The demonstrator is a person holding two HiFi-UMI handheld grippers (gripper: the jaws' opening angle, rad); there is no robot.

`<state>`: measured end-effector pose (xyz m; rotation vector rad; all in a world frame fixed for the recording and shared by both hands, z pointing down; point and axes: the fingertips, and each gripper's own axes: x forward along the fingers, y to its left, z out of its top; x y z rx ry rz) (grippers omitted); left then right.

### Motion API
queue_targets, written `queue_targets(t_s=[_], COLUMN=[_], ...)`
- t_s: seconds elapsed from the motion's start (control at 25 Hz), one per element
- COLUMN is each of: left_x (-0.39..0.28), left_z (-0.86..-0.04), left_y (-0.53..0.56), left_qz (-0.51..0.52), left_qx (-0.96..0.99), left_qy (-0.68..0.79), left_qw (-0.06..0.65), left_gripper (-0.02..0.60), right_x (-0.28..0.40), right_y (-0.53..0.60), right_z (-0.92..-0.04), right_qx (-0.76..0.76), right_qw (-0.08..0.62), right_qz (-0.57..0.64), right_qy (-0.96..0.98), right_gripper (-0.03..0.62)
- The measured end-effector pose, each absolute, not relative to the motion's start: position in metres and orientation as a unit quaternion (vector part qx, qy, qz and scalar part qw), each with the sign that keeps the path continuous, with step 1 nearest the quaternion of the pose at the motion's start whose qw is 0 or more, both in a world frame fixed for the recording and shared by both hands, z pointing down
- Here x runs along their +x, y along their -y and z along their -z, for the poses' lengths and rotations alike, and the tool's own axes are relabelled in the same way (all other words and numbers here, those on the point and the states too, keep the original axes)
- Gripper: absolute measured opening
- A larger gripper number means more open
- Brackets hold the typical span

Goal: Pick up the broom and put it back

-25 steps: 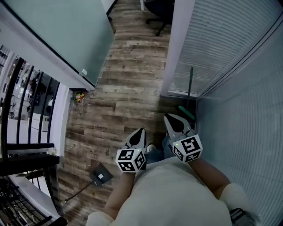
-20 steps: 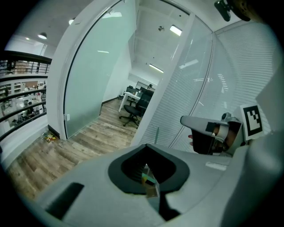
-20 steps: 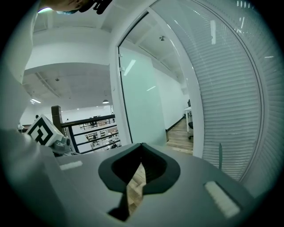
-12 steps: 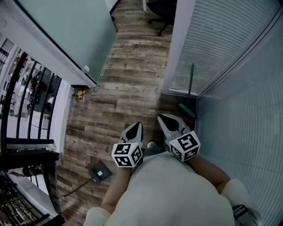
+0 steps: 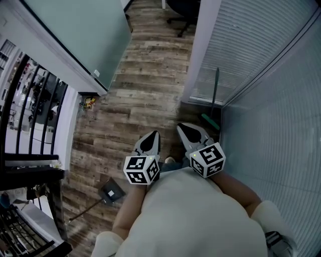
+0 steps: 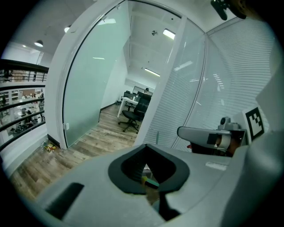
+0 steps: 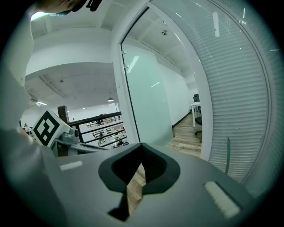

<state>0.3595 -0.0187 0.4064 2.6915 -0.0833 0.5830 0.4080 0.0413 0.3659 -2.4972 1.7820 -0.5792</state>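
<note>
The broom [image 5: 214, 98] has a green handle and a green head [image 5: 211, 122]. It leans upright in the corner where the blind-covered glass walls meet. My right gripper [image 5: 186, 131] is shut and empty, a short way in front of the broom head. My left gripper [image 5: 152, 139] is beside it, also shut and holding nothing. In the right gripper view the handle [image 7: 228, 155] stands against the blinds at the right. In the left gripper view a bit of the green head [image 6: 151, 181] shows through the hole behind the closed jaws.
A dustpan [image 5: 112, 191] with a long handle lies on the wood floor at the lower left. A frosted glass partition [image 5: 80, 35] and black railing [image 5: 30, 115] run along the left. An office chair [image 5: 180, 10] stands at the far end.
Both grippers have drifted up and slightly left in the head view. The broom leans in the corner as before, and both grippers stay shut.
</note>
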Motion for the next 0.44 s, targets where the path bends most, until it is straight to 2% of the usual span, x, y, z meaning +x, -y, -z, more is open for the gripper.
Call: queue_targets(t_s=[0.44], left_x=[0.3575], left_z=[-0.4063], left_y=[0.0173], left_qz=[-0.215], left_qx=[0.957], left_qy=[0.034], left_qw=[0.189], left_gripper=[0.003], right_x=[0.3997], right_y=[-0.0347], right_z=[-0.3665], right_qx=[-0.788], right_qw=[0.002], right_qz=[0.191], right_qy=[-0.586], right_gripper=[0.005])
